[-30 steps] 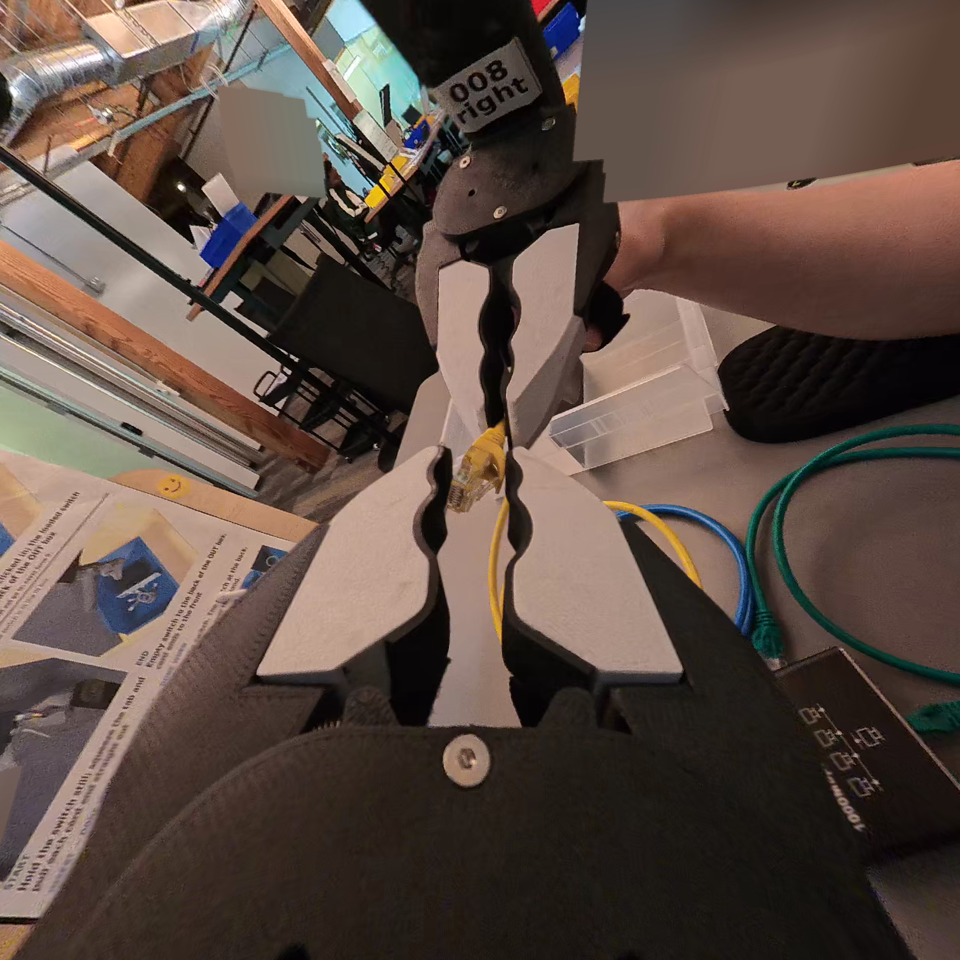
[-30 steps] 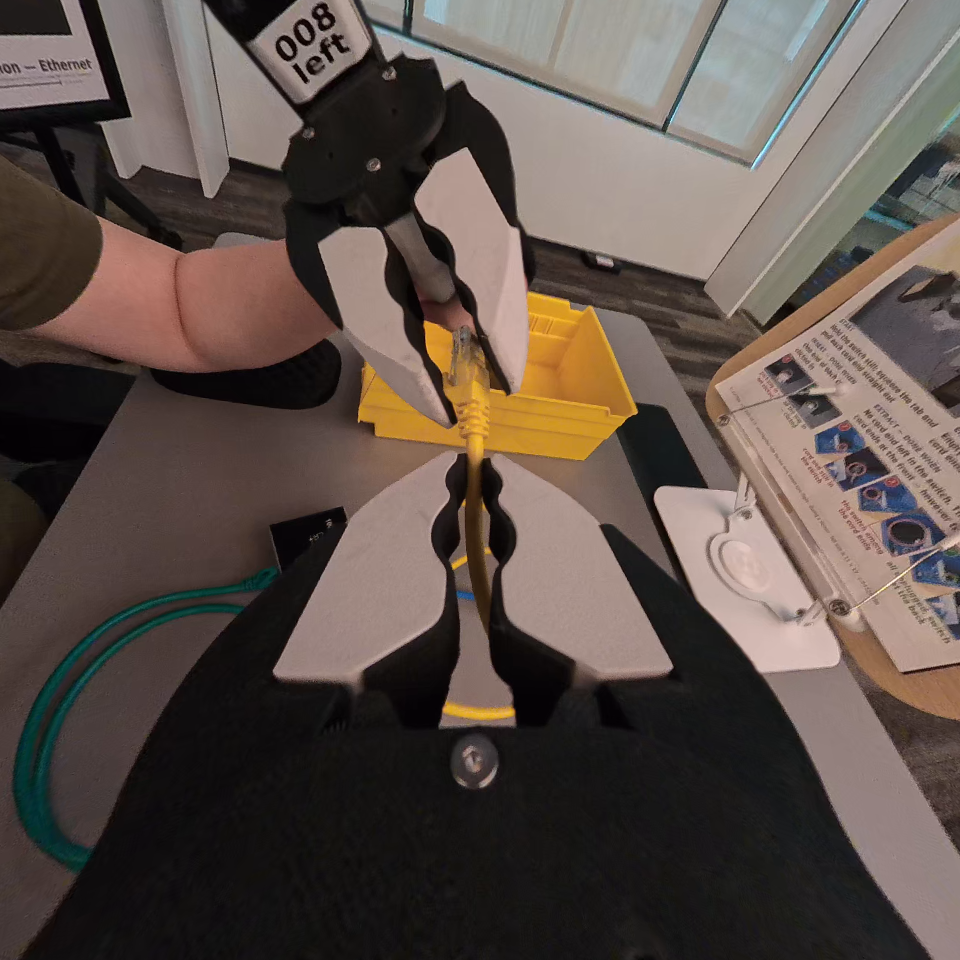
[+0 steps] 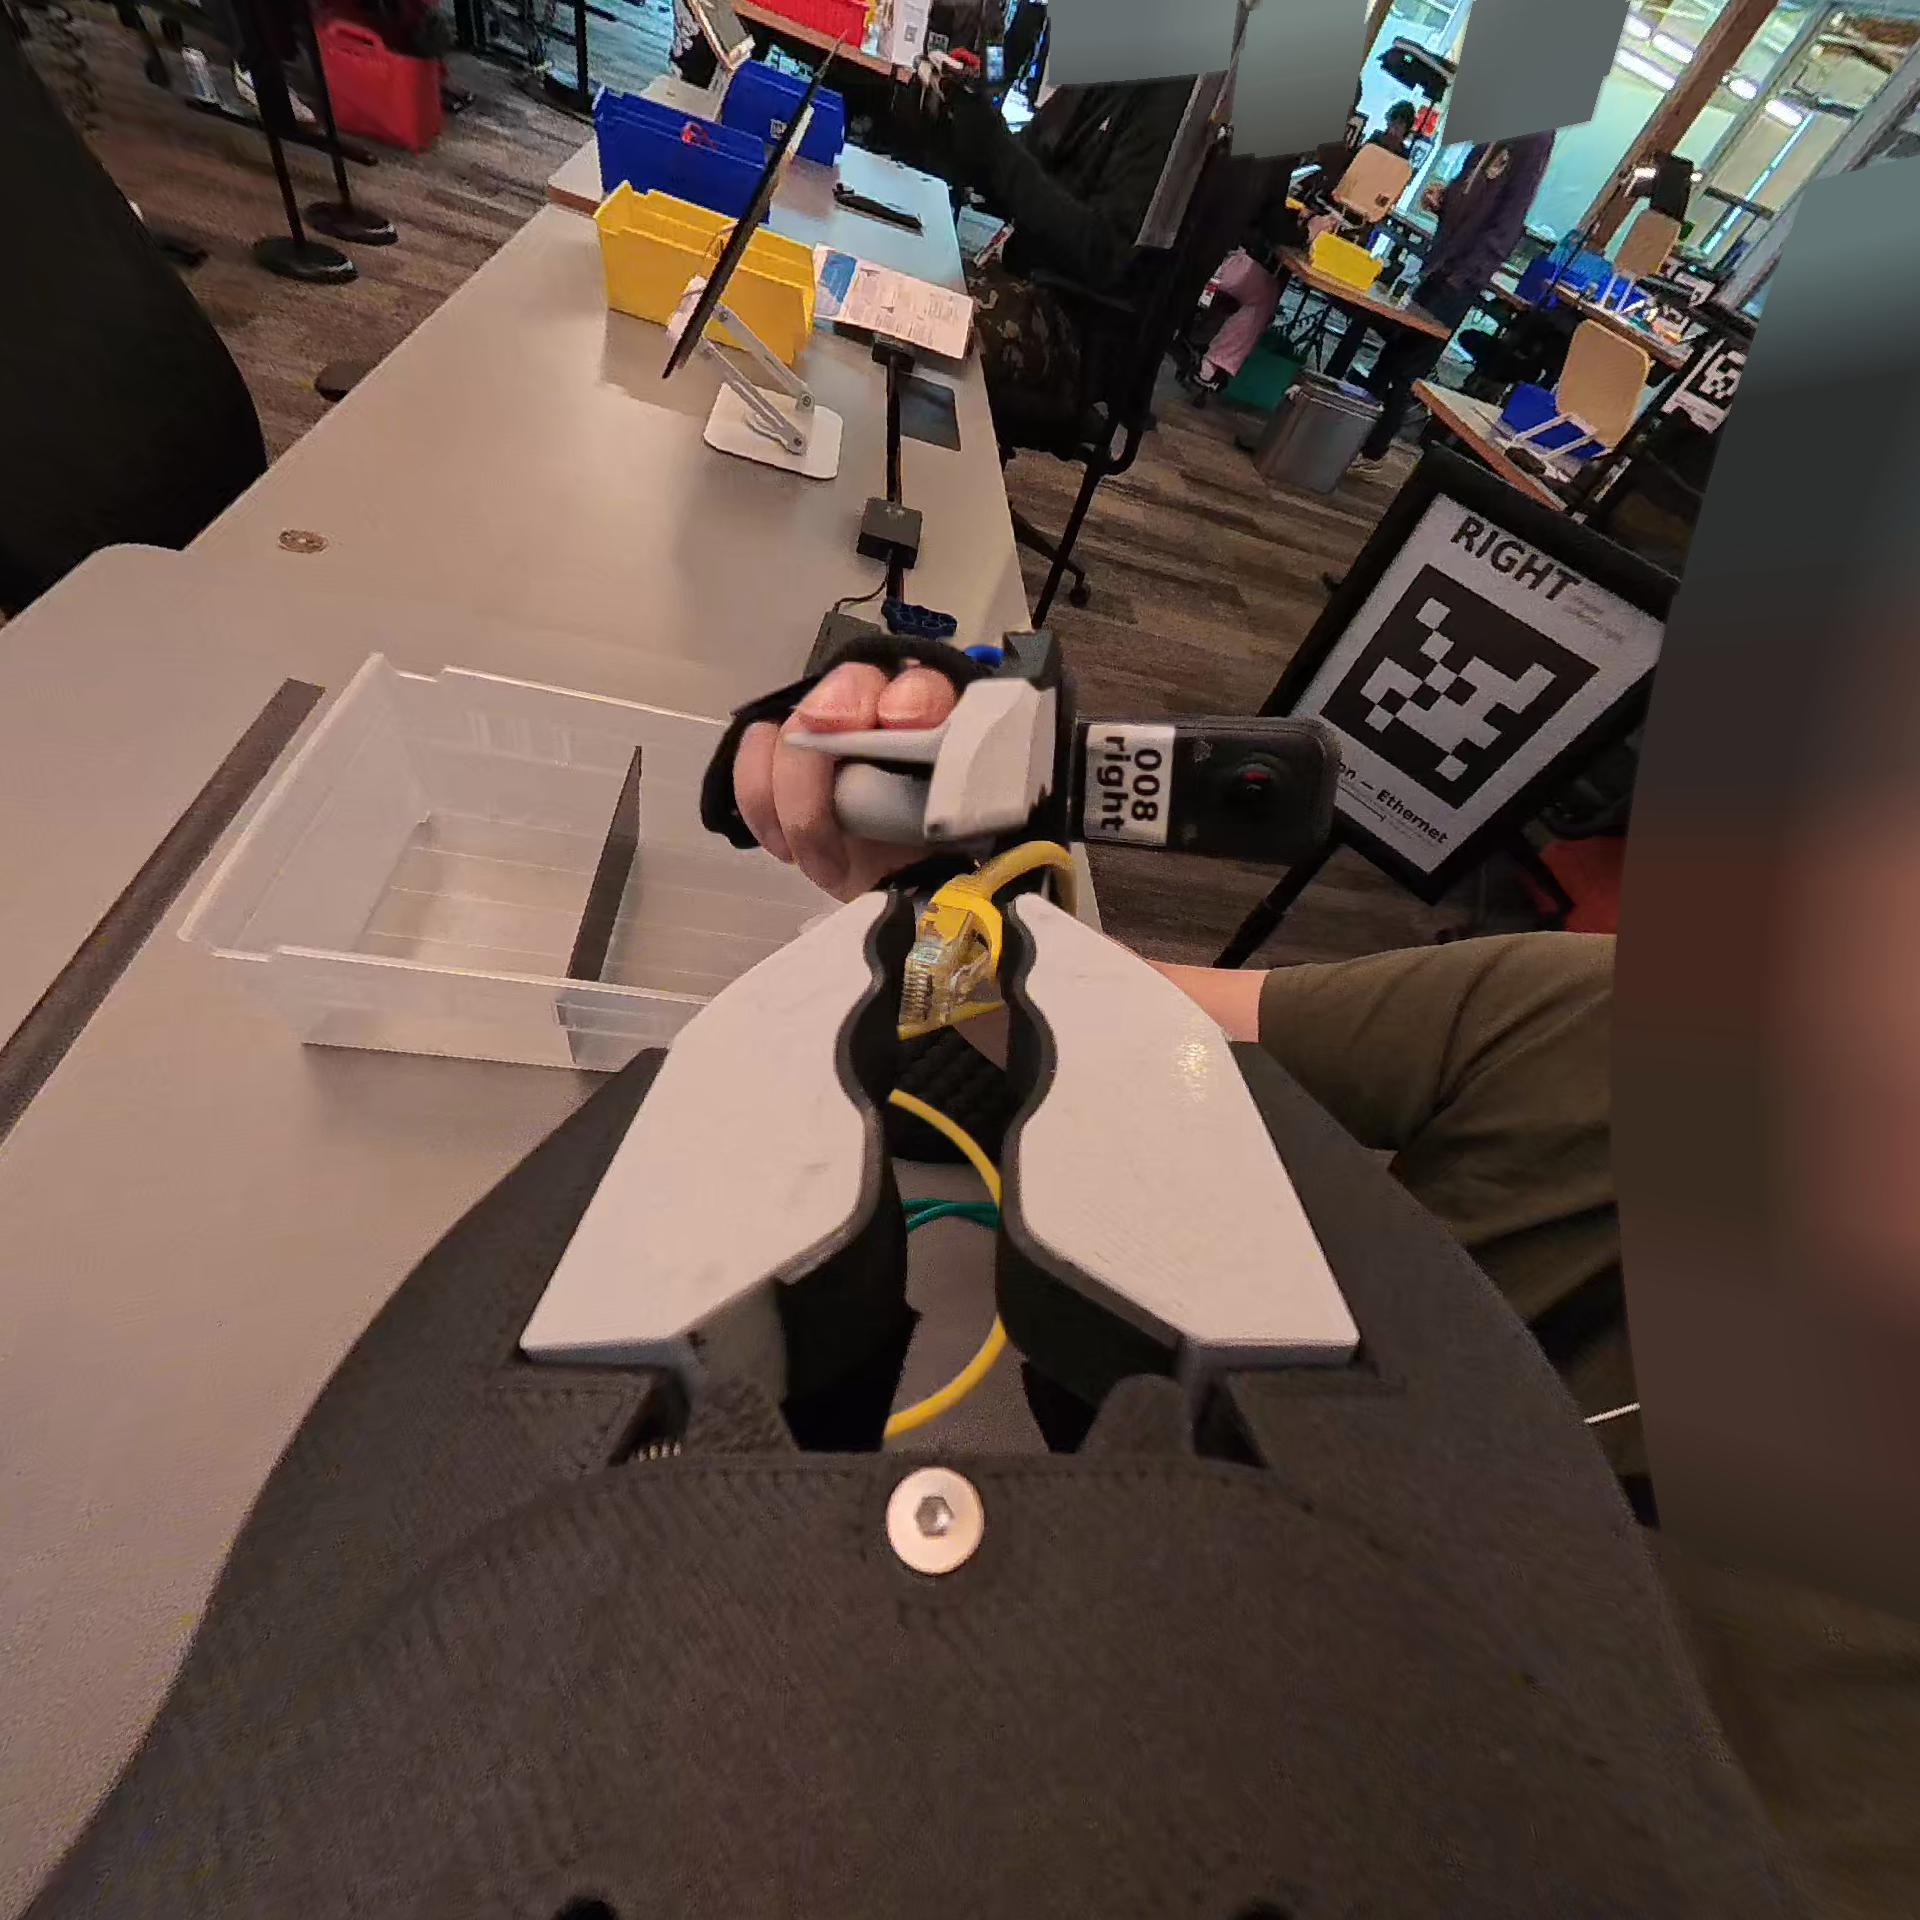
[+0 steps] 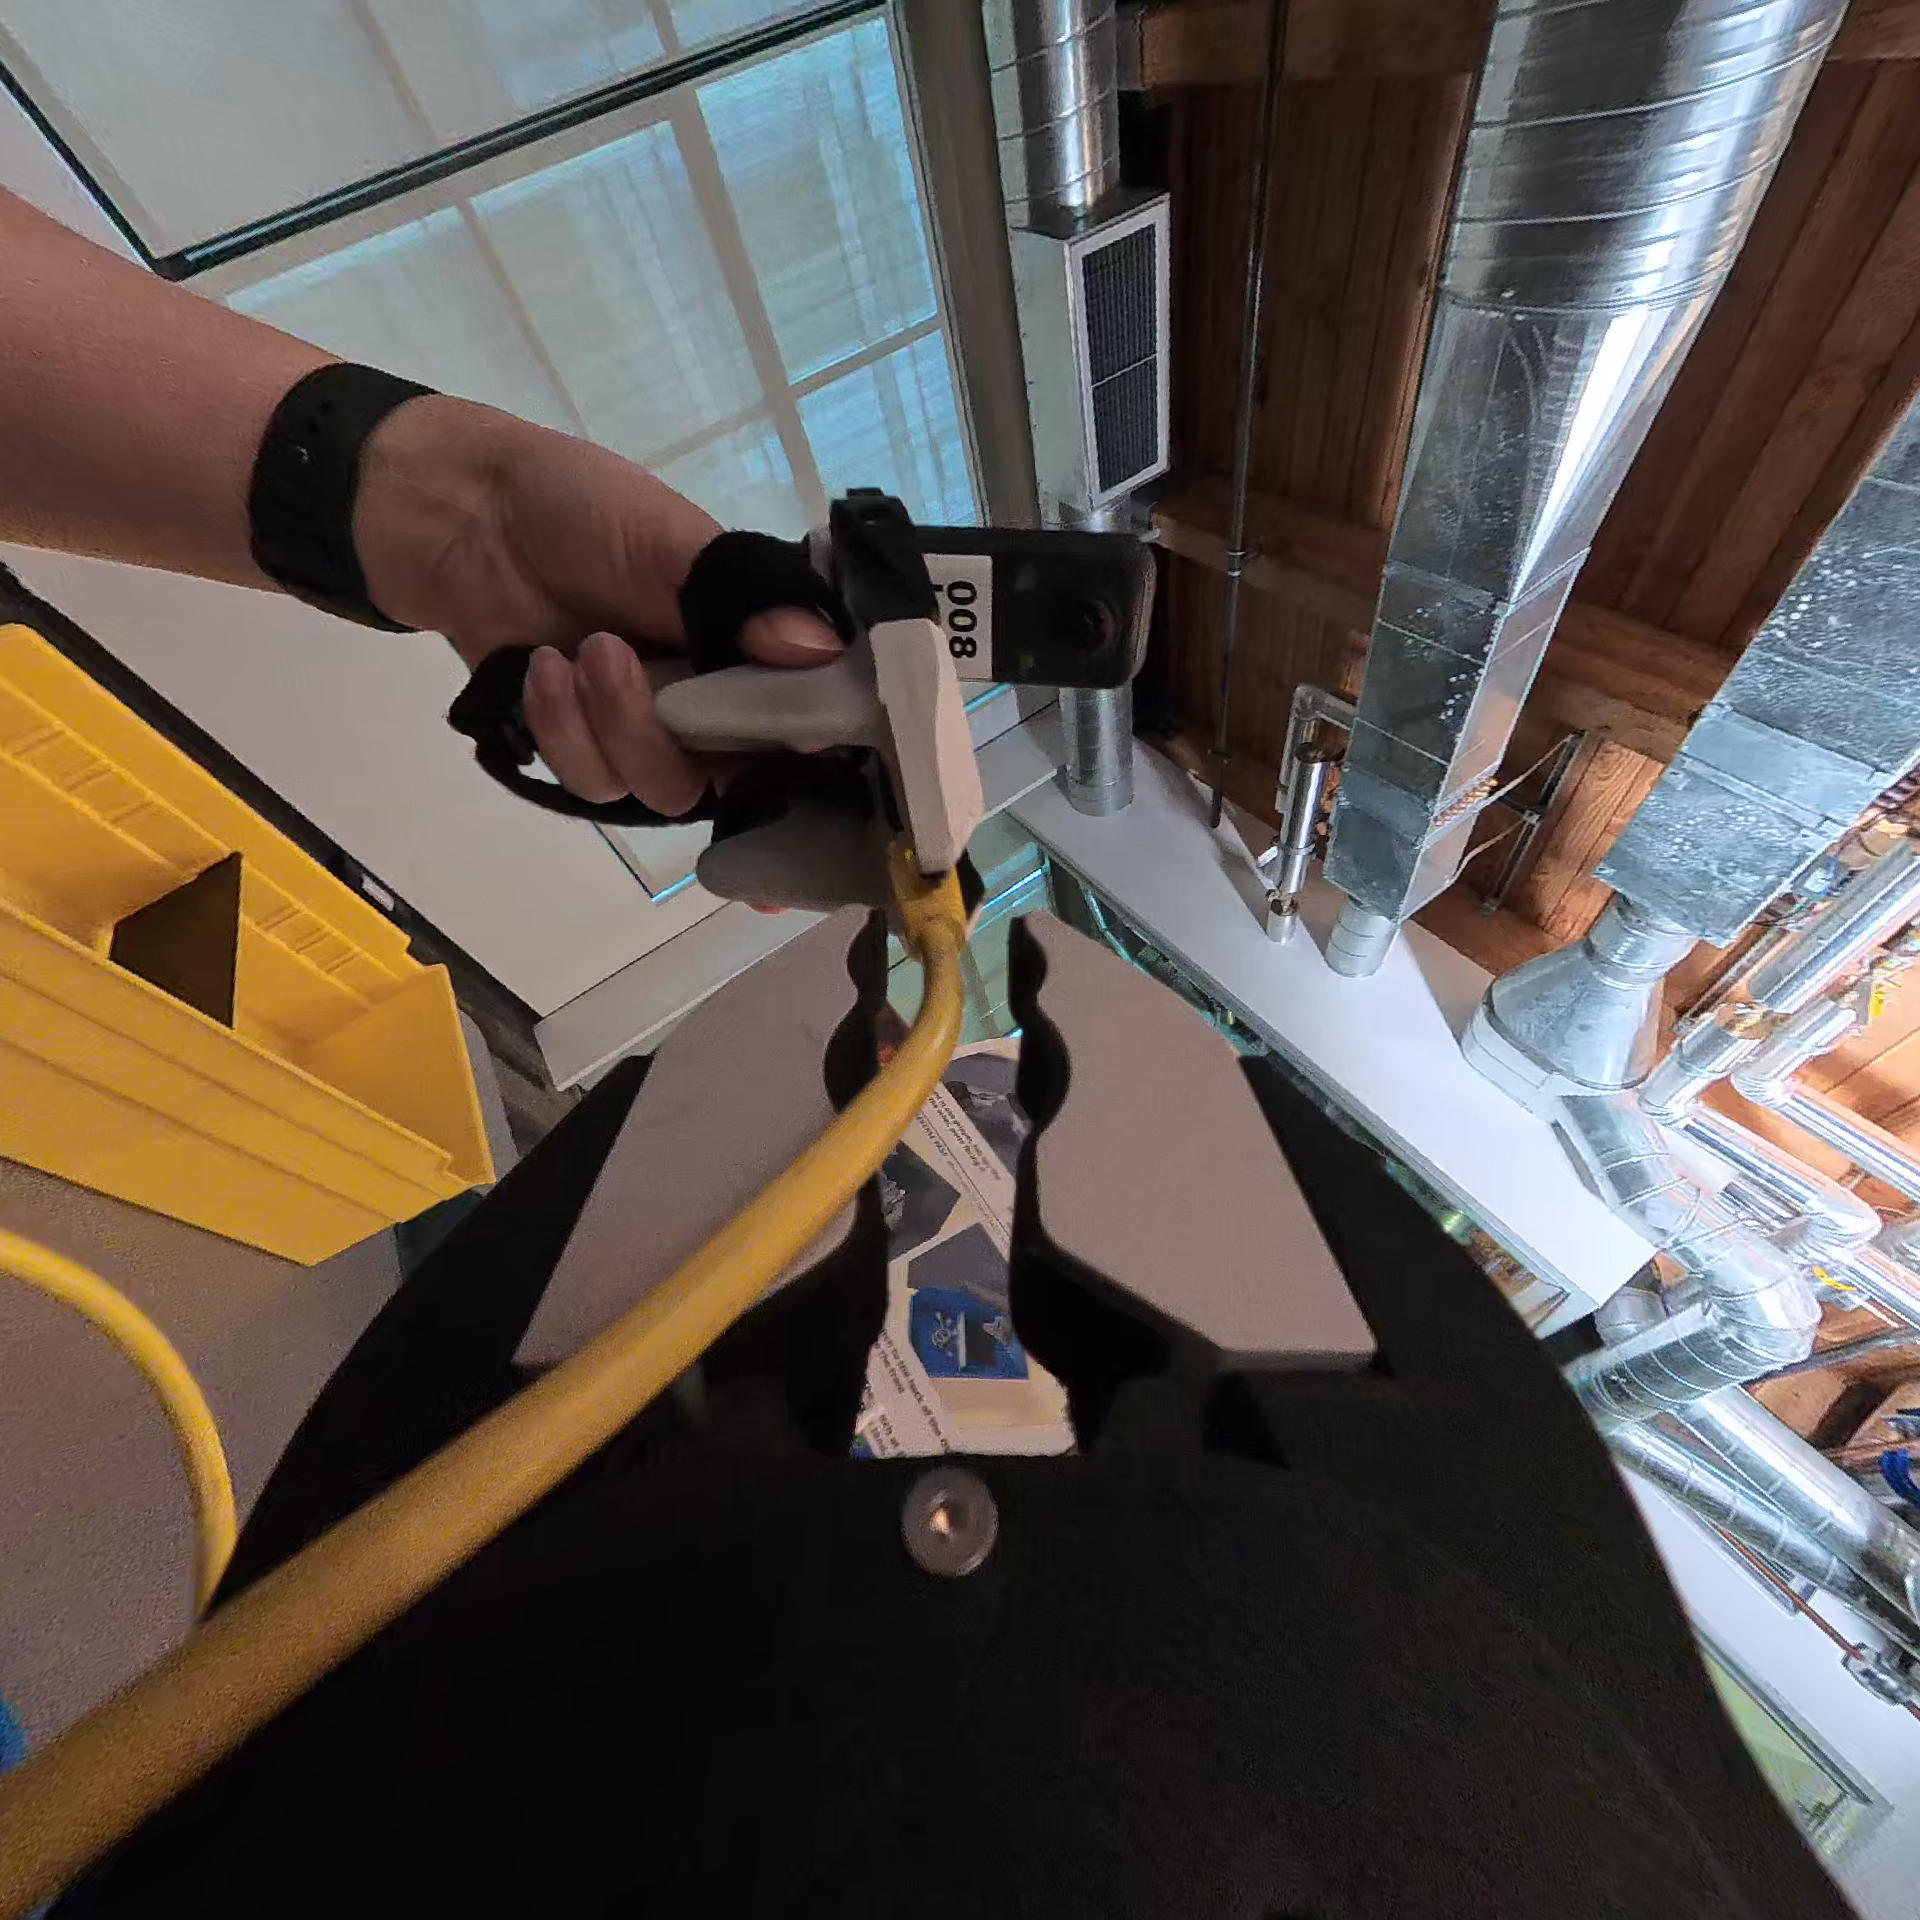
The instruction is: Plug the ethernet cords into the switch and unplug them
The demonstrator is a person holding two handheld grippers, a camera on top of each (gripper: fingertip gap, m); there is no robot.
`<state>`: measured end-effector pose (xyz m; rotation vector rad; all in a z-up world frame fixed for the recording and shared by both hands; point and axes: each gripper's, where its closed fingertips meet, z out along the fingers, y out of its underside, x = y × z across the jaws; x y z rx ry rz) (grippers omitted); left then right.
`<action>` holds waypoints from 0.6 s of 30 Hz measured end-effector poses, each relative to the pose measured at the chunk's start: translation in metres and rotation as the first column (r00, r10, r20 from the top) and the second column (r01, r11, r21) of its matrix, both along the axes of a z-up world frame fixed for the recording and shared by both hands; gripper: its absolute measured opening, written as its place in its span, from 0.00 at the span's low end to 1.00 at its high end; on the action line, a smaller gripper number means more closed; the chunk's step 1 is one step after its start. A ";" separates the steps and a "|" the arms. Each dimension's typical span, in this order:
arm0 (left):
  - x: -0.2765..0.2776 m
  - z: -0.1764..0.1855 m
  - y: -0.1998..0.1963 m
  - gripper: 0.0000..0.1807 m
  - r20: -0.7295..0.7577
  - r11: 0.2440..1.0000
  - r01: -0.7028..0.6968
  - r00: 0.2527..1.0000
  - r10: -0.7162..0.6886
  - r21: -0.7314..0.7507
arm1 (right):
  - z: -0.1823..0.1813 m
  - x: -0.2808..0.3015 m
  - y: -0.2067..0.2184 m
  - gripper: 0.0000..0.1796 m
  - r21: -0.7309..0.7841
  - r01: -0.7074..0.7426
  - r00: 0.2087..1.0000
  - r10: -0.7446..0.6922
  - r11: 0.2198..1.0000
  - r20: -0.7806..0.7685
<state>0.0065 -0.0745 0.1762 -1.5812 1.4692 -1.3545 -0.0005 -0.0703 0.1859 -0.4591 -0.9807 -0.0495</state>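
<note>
Up off the table, L gripper [image 3: 951, 971] gripped one yellow plug [image 3: 948, 961]. R gripper [image 4: 945, 940] tilted up, fingers parted w/ yellow cord [image 4: 727, 1226] loose between.

yellow ethernet cord [image 3: 951, 961]: 1 | green ethernet cord [image 3: 940, 1210]: 1 | clear plastic tray [image 3: 447, 862], near left: 1 | yellow bins: 2, one far [image 3: 665, 255], one left [image 4: 208, 1049] | blue bins [image 3: 675, 151], far: 2 | grippers: 2, left gripper [image 3: 948, 940], right gripper [image 4: 948, 961]

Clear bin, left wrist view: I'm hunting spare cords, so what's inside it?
Inside the clear bin only a dark divider shows, no cords. Its near right corner is hidden behind the left tongs, which hold the yellow plug.
</note>
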 end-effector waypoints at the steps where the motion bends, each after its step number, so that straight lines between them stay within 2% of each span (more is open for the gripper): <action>1: 0.001 -0.001 0.002 0.09 -0.003 1.000 -0.006 1.000 0.006 -0.003 | -0.002 -0.001 0.001 0.08 -0.003 0.004 1.000 -0.004 1.000 0.009; 9: 0.002 -0.005 0.008 0.09 -0.012 0.999 0.000 1.000 -0.001 -0.036 | -0.008 0.000 0.009 0.06 -0.089 -0.001 0.999 0.005 0.996 0.045; 13: 0.001 -0.003 0.012 0.10 0.041 1.000 0.005 0.999 -0.005 -0.010 | -0.006 0.002 0.011 0.06 -0.239 -0.145 0.989 0.142 0.960 -0.029; 16: -0.012 0.003 0.020 0.17 0.104 0.999 -0.048 0.993 0.047 0.003 | -0.006 0.015 0.019 0.07 -0.361 -0.280 0.960 0.250 0.889 -0.129; 17: -0.020 0.005 0.025 0.18 0.135 0.997 -0.083 0.988 0.081 0.006 | -0.005 0.021 0.024 0.06 -0.425 -0.340 0.940 0.287 0.839 -0.185; 18: -0.028 0.005 0.029 0.19 0.164 0.993 -0.121 0.980 0.117 0.013 | -0.005 0.027 0.032 0.06 -0.518 -0.406 0.913 0.317 0.753 -0.256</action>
